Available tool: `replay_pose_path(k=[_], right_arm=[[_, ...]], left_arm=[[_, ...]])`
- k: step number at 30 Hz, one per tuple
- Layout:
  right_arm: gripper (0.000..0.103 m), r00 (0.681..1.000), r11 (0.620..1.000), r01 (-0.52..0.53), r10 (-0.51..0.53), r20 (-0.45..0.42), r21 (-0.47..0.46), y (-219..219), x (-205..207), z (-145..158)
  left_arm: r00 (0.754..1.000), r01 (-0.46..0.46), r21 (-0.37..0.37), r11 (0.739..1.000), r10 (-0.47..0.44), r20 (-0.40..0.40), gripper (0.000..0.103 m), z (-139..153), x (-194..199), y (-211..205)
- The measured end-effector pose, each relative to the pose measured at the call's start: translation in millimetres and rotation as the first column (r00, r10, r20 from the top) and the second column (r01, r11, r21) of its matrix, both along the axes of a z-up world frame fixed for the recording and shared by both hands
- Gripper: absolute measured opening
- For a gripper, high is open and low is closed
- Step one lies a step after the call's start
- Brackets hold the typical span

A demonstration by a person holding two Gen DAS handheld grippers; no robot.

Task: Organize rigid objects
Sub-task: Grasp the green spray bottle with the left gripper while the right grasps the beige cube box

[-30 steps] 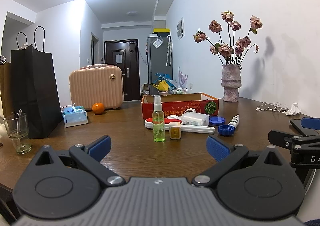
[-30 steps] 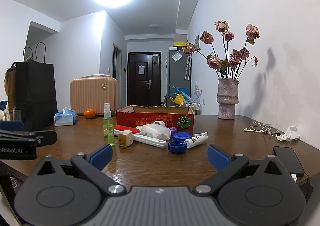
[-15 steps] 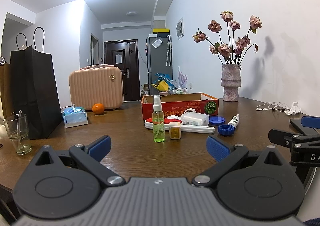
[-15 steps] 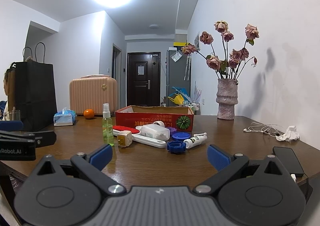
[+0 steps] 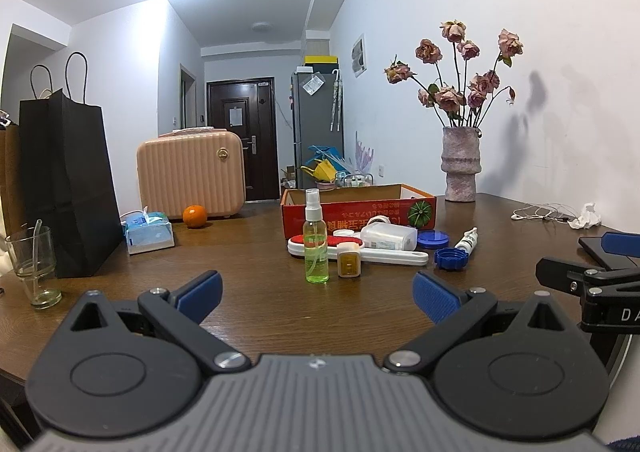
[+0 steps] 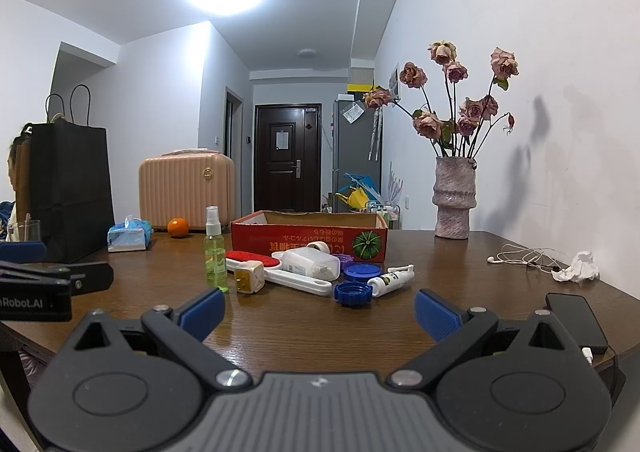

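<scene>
Almost nothing has changed over the last second: both views sit where they were, so the sorting has not begun. The left gripper (image 5: 316,292) and right gripper (image 6: 318,306) hover over the near counter (image 6: 440,268) edge, each spread wide and empty. The spray bottle (image 5: 316,238), yellow cube (image 5: 349,259), white case (image 5: 387,236) and blue cap (image 5: 452,258) lie clustered just before the red box (image 5: 360,208), none yet inside it as far as shows.

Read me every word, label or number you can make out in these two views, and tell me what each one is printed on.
"Robot.AI": on the left gripper, start cut off by the frame edge.
"DA": on the right gripper, rest cut off.
Yellow upside-down characters on the red cardboard box: too small to read.
Label on the small white tube: blurred.
</scene>
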State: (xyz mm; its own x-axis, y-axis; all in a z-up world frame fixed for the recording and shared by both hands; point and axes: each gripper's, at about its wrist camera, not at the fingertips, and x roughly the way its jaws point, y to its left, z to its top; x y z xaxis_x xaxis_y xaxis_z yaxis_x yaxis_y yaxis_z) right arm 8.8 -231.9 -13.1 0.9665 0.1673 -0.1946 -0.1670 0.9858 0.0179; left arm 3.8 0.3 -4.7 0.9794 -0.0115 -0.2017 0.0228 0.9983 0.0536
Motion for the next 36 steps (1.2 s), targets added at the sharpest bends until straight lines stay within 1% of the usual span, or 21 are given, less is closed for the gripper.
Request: replay_pose_path(k=[3, 6, 9, 11, 14, 16, 18, 21, 25, 26, 27, 28, 29, 30, 31, 32, 34, 36], right_arm=[[0.101, 1.0, 1.0, 0.0, 0.0, -0.002, -0.004, -0.7, 2.9, 0.7], [0.101, 1.0, 1.0, 0.003, -0.003, -0.003, -0.006, -2.7, 13.9, 1.5], [0.101, 1.0, 1.0, 0.016, -0.016, -0.013, 0.006, -5.2, 33.9, 1.1], [0.1, 0.999, 1.0, 0.021, -0.02, -0.027, 0.016, -6.0, 49.2, 0.2], [0.099, 0.999, 1.0, 0.001, -0.001, -0.044, 0.017, -4.8, 72.2, 0.5], [0.097, 0.998, 0.999, -0.015, 0.017, -0.056, 0.029, -4.6, 87.0, 1.4], [0.092, 0.996, 0.998, -0.038, 0.042, -0.081, 0.05, -4.4, 106.7, 2.8], [0.086, 0.989, 0.997, -0.049, 0.056, -0.137, 0.056, 0.1, 137.3, 1.8], [0.085, 0.972, 0.994, -0.088, 0.101, -0.211, 0.069, 9.2, 176.6, -2.2], [0.085, 0.966, 0.991, -0.104, 0.12, -0.23, 0.082, 12.6, 187.8, -3.2], [0.085, 0.961, 0.989, -0.117, 0.136, -0.241, 0.09, 15.9, 195.0, -4.3], [0.085, 0.955, 0.987, -0.134, 0.154, -0.253, 0.093, 21.1, 203.9, -5.5], [0.084, 0.951, 0.985, -0.146, 0.165, -0.26, 0.092, 25.7, 210.4, -6.4], [0.084, 0.947, 0.983, -0.163, 0.18, -0.267, 0.084, 32.9, 219.5, -7.6], [0.084, 0.943, 0.981, -0.179, 0.192, -0.27, 0.075, 39.5, 227.2, -8.6], [0.084, 0.939, 0.978, -0.195, 0.206, -0.274, 0.068, 45.4, 235.1, -9.8], [0.083, 0.93, 0.973, -0.223, 0.232, -0.284, 0.064, 57.6, 250.4, -11.1], [0.077, 0.921, 0.966, -0.248, 0.257, -0.294, 0.068, 70.5, 266.1, -12.3]], left_arm=[[1.0, -0.007, 0.003, 1.0, 0.007, 0.009, 0.103, 0.3, 13.5, 1.1], [1.0, -0.008, 0.011, 1.0, 0.008, -0.011, 0.103, 1.1, 35.1, 1.9], [0.999, -0.002, -0.001, 1.0, 0.002, -0.036, 0.103, 2.1, 57.7, 4.8], [0.997, 0.001, -0.021, 1.0, -0.002, -0.071, 0.103, 2.4, 76.0, 8.4], [0.995, -0.004, -0.046, 0.999, -0.001, -0.103, 0.103, 1.4, 108.5, 15.1], [0.993, -0.006, -0.047, 0.999, 0.0, -0.119, 0.099, -0.1, 131.6, 17.4], [0.991, 0.007, -0.056, 0.998, -0.015, -0.136, 0.092, -0.6, 155.5, 18.5], [0.984, 0.031, -0.091, 0.995, -0.046, -0.17, 0.084, -2.7, 192.6, 20.8], [0.977, 0.045, -0.097, 0.994, -0.064, -0.201, 0.077, -6.7, 237.5, 19.4], [0.976, 0.046, -0.1, 0.994, -0.067, -0.207, 0.072, -8.2, 246.2, 20.5], [0.974, 0.047, -0.107, 0.993, -0.07, -0.214, 0.064, -9.4, 252.9, 21.7], [0.972, 0.048, -0.116, 0.992, -0.073, -0.225, 0.06, -11.4, 259.7, 23.8], [0.968, 0.051, -0.124, 0.991, -0.079, -0.239, 0.047, -13.2, 264.7, 26.2], [0.962, 0.059, -0.133, 0.989, -0.092, -0.256, 0.032, -15.4, 269.9, 29.3], [0.959, 0.07, -0.142, 0.987, -0.106, -0.264, 0.031, -17.1, 271.9, 32.1], [0.96, 0.075, -0.142, 0.987, -0.11, -0.258, 0.031, -18.2, 271.8, 34.7], [0.96, 0.076, -0.13, 0.989, -0.108, -0.258, 0.031, -17.7, 269.9, 39.9], [0.96, 0.058, -0.116, 0.992, -0.087, -0.265, 0.031, -16.8, 266.6, 47.5]])
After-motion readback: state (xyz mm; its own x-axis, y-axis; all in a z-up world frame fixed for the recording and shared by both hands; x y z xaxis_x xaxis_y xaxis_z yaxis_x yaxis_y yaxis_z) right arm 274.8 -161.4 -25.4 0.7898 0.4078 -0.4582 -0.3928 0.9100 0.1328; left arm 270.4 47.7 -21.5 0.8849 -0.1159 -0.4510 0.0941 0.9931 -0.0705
